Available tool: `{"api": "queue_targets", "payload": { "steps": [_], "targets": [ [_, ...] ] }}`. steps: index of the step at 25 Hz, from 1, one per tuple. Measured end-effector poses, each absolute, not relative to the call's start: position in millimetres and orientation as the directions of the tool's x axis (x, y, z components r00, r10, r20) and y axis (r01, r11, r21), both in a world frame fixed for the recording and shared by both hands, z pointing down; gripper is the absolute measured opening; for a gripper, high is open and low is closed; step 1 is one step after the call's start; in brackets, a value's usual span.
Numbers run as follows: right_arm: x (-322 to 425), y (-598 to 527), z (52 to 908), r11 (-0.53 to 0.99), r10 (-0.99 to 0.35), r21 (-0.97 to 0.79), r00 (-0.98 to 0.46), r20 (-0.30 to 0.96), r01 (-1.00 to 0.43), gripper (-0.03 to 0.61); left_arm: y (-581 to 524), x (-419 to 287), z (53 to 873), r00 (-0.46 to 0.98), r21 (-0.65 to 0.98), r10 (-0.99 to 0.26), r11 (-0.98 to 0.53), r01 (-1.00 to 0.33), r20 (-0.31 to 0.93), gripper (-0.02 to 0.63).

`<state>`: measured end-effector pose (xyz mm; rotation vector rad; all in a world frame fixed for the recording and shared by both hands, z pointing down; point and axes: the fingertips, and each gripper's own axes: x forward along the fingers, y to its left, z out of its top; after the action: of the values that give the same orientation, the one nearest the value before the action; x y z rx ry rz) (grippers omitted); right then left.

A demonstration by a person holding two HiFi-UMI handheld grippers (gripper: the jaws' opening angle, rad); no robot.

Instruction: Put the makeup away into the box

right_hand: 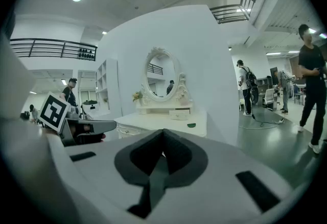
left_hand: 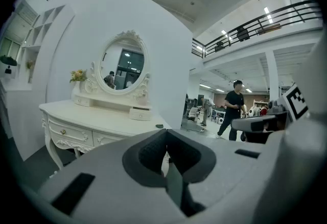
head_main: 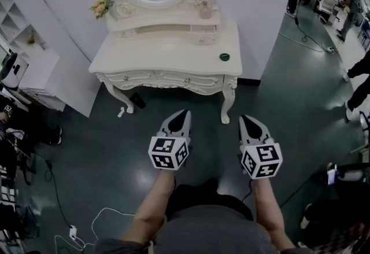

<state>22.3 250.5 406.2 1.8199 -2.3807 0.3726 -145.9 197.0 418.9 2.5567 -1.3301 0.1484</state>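
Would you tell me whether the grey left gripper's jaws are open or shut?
Shut: the grey left gripper shows its dark pads touching in its own view, with nothing between them.

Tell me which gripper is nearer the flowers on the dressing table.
Left. The left gripper is short of the dressing table, off to the right of the flowers in the head view; the right gripper sits farther right still.
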Motion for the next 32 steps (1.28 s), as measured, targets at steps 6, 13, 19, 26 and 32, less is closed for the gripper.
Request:
{"api": "queue_targets", "payload": {
  "steps": [6,13,19,26,32],
  "targets": [
    [28.3,255.5,410.7,0.263,-0.925,-0.127,-0.288,0.248,-0.956,0.003,199.4,-134.7,419.1,0.576,0.178,-0.793,-0.548,-0.817,0.198,0.006],
    [30.0,258.9,406.6,0.289,-0.919,-0.133,-0.314,0.237,-0.948,0.005,200.7,-125.6,415.8,0.577,0.171,-0.795,-0.552,-0.816,0.189,0.006],
    [32.8,256.6,403.7,0.289,-0.922,-0.132,-0.313,0.229,-0.948,0.005,197.4,-120.7,413.3,0.59,0.153,-0.785,-0.57,-0.808,0.191,0.009],
    [40.7,239.1,406.1,0.269,-0.925,-0.143,-0.297,0.238,-0.952,0.005,168.2,-118.6,416.3,0.583,0.165,-0.787,-0.56,-0.812,0.201,0.084],
    [56.2,208.0,408.5,0.243,-0.927,-0.151,-0.275,0.256,-0.958,0.005,126.3,-114.4,420.7,0.574,0.171,-0.794,-0.549,-0.818,0.202,0.125]
  ]
}}
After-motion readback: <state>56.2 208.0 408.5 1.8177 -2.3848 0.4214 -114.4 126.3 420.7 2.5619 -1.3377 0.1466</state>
